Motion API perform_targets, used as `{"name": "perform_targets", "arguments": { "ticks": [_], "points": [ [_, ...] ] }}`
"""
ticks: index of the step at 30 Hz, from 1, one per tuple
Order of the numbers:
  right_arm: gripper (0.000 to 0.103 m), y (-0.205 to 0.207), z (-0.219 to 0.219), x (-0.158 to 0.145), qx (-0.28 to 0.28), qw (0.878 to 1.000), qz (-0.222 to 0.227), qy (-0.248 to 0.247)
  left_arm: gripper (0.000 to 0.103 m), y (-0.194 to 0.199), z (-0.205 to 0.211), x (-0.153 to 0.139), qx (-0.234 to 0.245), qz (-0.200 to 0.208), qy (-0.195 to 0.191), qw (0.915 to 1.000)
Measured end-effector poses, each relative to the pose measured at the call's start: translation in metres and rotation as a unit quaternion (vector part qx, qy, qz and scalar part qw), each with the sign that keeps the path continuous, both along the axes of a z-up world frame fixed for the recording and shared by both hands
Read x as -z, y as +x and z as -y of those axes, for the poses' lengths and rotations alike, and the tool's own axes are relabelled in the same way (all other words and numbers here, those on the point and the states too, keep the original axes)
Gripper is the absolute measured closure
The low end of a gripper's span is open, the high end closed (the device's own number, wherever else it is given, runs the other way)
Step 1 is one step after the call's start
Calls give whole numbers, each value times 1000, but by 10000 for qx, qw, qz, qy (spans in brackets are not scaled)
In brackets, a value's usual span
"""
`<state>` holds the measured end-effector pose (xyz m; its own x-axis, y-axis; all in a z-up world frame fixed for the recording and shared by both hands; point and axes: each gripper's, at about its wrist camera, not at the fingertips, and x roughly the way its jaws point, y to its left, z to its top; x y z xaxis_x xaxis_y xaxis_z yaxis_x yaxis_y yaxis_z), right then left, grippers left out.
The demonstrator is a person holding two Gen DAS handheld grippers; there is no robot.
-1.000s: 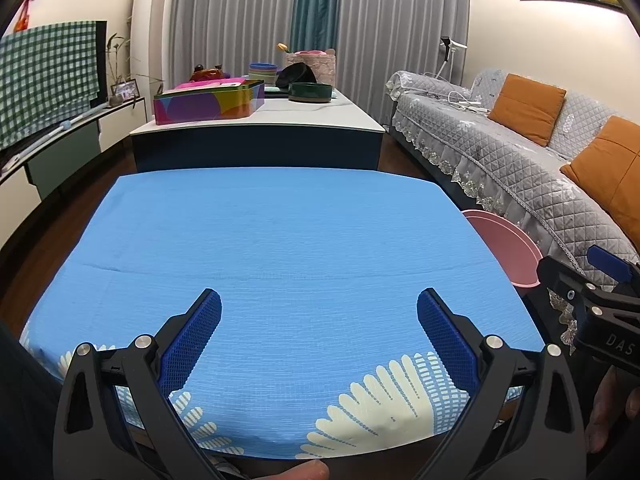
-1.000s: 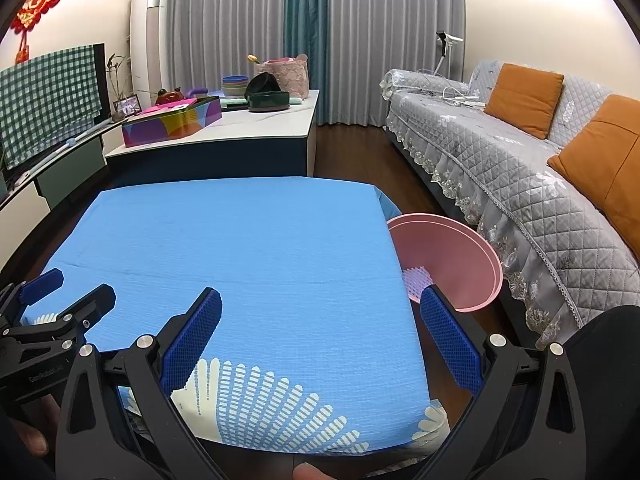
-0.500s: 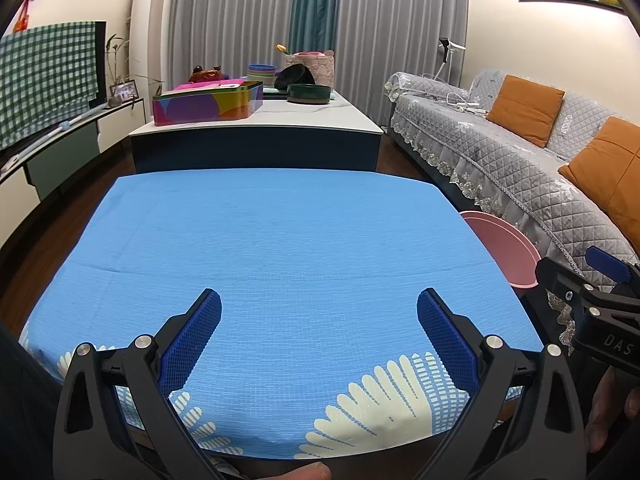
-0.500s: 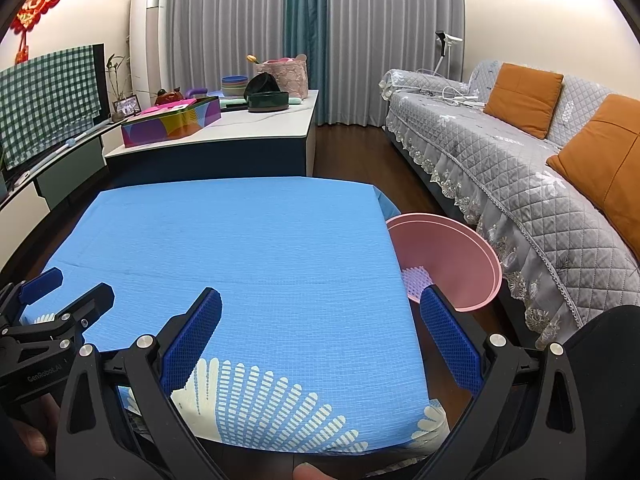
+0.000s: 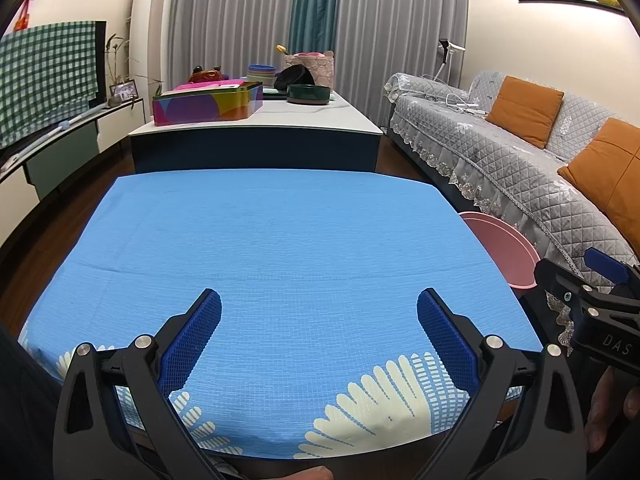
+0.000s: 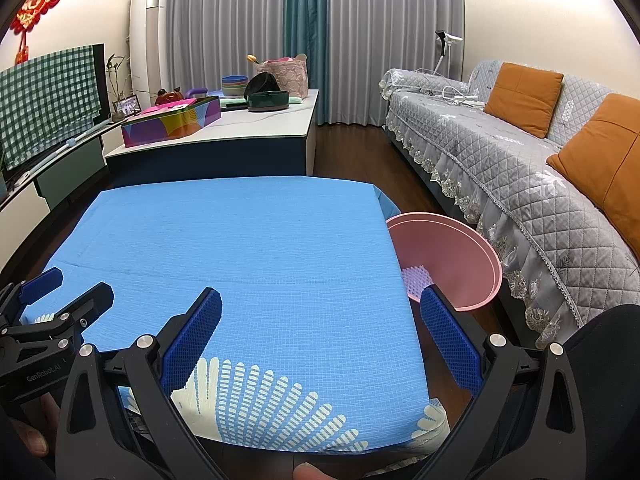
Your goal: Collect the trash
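Right wrist view: blue tablecloth (image 6: 240, 248) covers the table, bare, no trash on it; pink bin (image 6: 452, 256) sits on the floor just beside its right edge with a purple mesh piece (image 6: 417, 280) inside. Left gripper (image 5: 318, 334) and right gripper (image 6: 320, 334) hang over the near edge, tongs spread wide, holding nothing. Collection looks finished or not started; next move calls for spotting any trash.

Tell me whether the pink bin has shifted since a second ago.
No. The pink bin sits as before against the blue tablecloth's right edge, below the sofa.
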<state>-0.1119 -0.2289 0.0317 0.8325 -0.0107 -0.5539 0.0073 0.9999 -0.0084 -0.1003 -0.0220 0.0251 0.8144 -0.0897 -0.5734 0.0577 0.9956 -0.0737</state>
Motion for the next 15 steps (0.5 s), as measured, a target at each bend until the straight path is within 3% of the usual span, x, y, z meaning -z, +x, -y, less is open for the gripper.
{"name": "perform_targets", "arguments": {
  "ticks": [15],
  "points": [
    [5,-1,2,1,13,10000,-23,46,8,3,-2,1,-35,-41,6,10000]
  ]
}}
